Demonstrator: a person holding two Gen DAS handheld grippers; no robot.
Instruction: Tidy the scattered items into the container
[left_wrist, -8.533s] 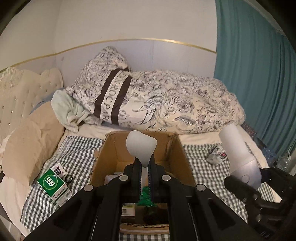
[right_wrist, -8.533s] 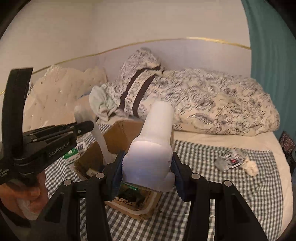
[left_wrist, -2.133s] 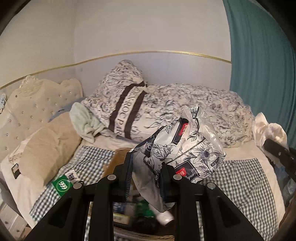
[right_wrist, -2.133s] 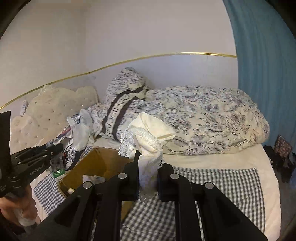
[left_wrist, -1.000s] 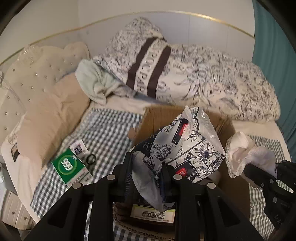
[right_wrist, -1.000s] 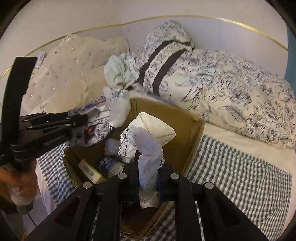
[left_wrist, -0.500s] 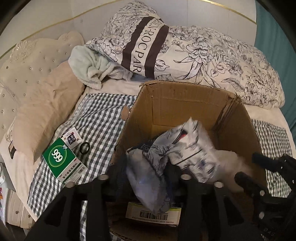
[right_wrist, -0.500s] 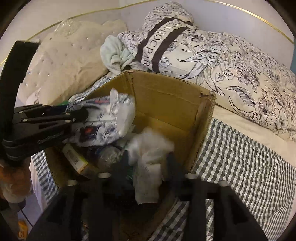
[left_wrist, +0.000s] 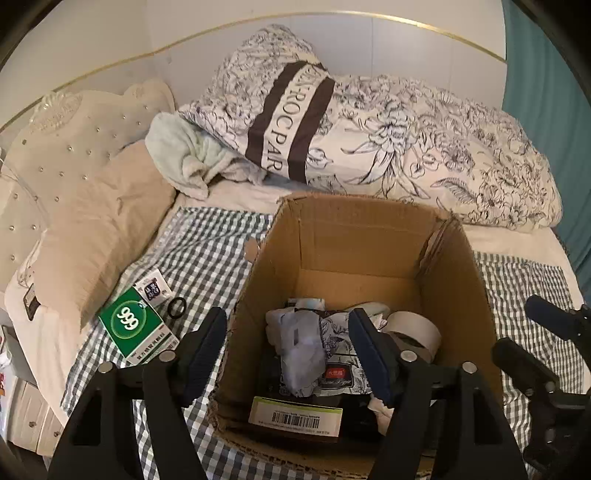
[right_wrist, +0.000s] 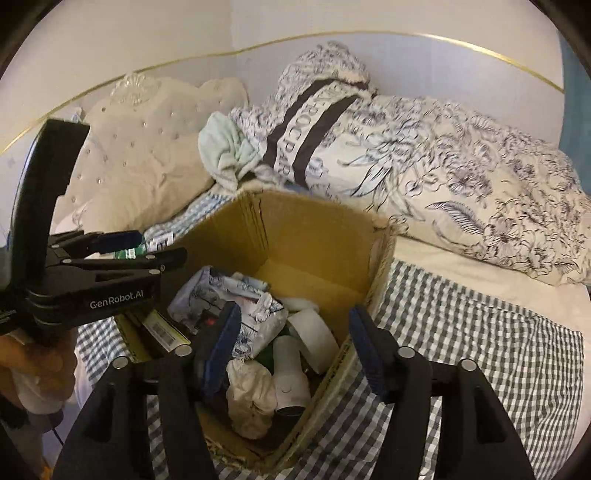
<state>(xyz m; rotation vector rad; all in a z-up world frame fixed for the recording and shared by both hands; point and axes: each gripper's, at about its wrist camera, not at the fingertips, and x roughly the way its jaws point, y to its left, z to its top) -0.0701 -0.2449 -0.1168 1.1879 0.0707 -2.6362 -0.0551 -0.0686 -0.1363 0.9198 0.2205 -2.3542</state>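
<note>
Cardboard box (left_wrist: 365, 236), open-topped, standing on the checked bedspread (left_wrist: 207, 251) near the middle of the bed; serves as the container. Contents, loosely heaped: one floral plastic packet (left_wrist: 317, 343), crumpled, lying on top toward the left; one cream lace-edged cloth (right_wrist: 251, 391), bunched against the near wall; one white rounded appliance (right_wrist: 290, 373) lying beside the cloth; one white cup-like cylinder (left_wrist: 415, 330) toward the right wall; one flat package with a barcode label (left_wrist: 295, 415) at the near edge; darker items beneath, not identifiable. Left gripper (left_wrist: 288, 343): poised over the box, jaws having just been opening and now spread wide, the floral packet below and between them but free of the pads; nothing held. Right gripper (right_wrist: 290, 343): likewise over the box at its right corner, jaws just opened and apart, the cloth and the white appliance below them, untouched; nothing held. A hand (right_wrist: 33, 365) grasps the left gripper's handle, seen in the right wrist view. Outside the box, on the bedspread to its left: one green carton marked 999 (left_wrist: 135, 326), one small printed sachet (left_wrist: 153, 290) touching its upper corner, one black ring (left_wrist: 176, 307) just beside both. Further out: beige pillow (left_wrist: 92, 229), pale green towel (left_wrist: 184, 155), floral duvet (left_wrist: 424, 147), tufted cream headboard (left_wrist: 44, 140), teal curtain (left_wrist: 546, 88).
</note>
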